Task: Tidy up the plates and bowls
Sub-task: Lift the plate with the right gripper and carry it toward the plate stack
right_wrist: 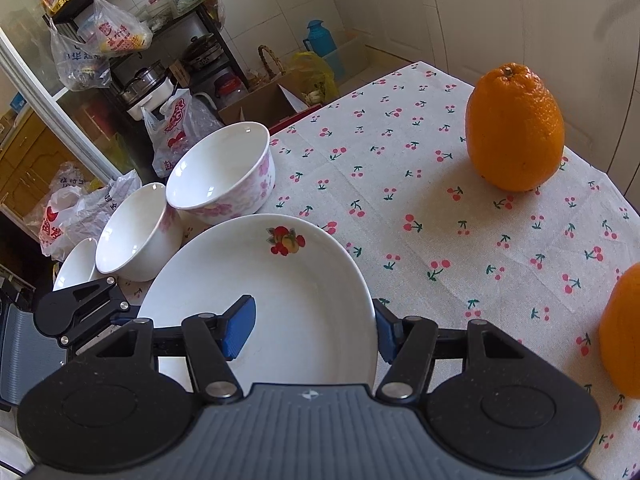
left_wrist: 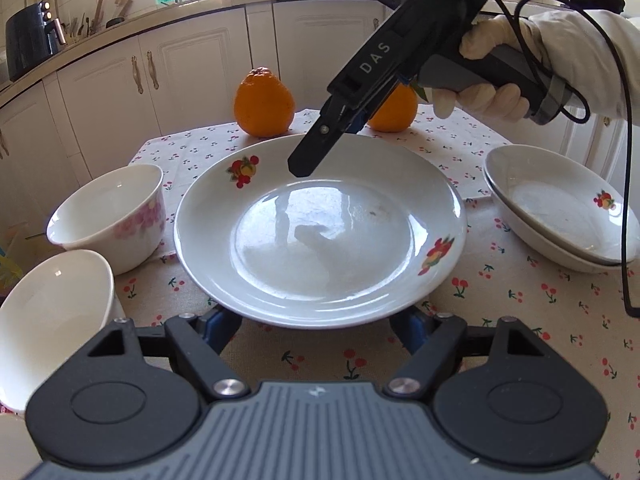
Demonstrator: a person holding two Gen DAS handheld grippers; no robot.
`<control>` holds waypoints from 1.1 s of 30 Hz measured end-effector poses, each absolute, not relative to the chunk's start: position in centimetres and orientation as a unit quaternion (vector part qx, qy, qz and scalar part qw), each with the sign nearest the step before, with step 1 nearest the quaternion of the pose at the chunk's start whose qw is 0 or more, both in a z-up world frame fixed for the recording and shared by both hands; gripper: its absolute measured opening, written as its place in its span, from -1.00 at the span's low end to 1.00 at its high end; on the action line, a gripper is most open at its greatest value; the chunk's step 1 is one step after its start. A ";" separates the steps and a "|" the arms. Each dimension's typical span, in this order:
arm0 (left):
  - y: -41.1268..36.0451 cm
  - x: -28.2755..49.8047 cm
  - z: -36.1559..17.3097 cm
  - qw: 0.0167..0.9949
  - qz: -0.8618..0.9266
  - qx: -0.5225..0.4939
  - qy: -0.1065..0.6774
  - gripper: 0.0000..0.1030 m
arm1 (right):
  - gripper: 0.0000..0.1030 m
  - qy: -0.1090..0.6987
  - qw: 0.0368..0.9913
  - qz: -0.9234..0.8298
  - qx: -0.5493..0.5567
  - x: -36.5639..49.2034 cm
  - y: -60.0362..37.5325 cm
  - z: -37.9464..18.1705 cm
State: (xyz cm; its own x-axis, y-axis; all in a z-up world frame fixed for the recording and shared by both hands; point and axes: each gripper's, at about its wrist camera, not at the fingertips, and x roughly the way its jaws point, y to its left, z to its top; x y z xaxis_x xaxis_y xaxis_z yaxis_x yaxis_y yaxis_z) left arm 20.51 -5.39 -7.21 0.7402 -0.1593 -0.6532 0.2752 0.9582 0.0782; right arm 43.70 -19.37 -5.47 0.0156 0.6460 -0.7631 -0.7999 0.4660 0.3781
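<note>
A: Where's the big plate point(left_wrist: 320, 232)?
B: Mid-table, nothing on it; right gripper point(right_wrist: 316, 330) spread across its rim, left gripper point(left_wrist: 318, 326) spread at its near edge.
A: The bowls?
B: Stacked dishes point(left_wrist: 560, 208) on the right, the flowered bowl point(left_wrist: 108, 216) on the left, all hollow.

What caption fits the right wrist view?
Right claw open astride the plate rim, three bowls beyond, oranges on cherry cloth.

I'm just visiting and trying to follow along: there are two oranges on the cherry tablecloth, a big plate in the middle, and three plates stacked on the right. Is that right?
Nearly. The stack on the right is two plates, not three; the left wrist view shows two rims. The two oranges, the cherry tablecloth and the big plate in the middle are right.
</note>
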 end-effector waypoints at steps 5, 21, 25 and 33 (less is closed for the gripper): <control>-5.7 19.9 -6.2 0.927 -0.132 0.087 0.341 0.56 | 0.29 0.478 0.714 0.507 -0.072 42.7 -20.5 -4.6; -8.3 17.9 -4.2 0.917 -0.188 0.110 0.335 0.56 | 0.29 0.458 0.750 0.474 -0.055 37.9 -26.0 -1.7; -9.3 17.7 -4.1 0.912 -0.208 0.114 0.334 0.56 | 0.29 0.457 0.761 0.458 -0.049 36.7 -27.8 -1.5; -12.0 17.2 -4.1 0.900 -0.252 0.127 0.333 0.56 | 0.30 0.455 0.784 0.422 -0.028 34.5 -32.1 -1.7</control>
State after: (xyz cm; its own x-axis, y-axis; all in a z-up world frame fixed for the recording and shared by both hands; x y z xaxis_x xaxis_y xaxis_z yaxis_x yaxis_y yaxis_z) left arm 17.19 -12.03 -4.14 0.6512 -0.3688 -0.6632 0.5381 0.8407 0.0608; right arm 34.52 -32.13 -1.67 0.2297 0.6358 -0.7369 -0.6870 0.6422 0.3399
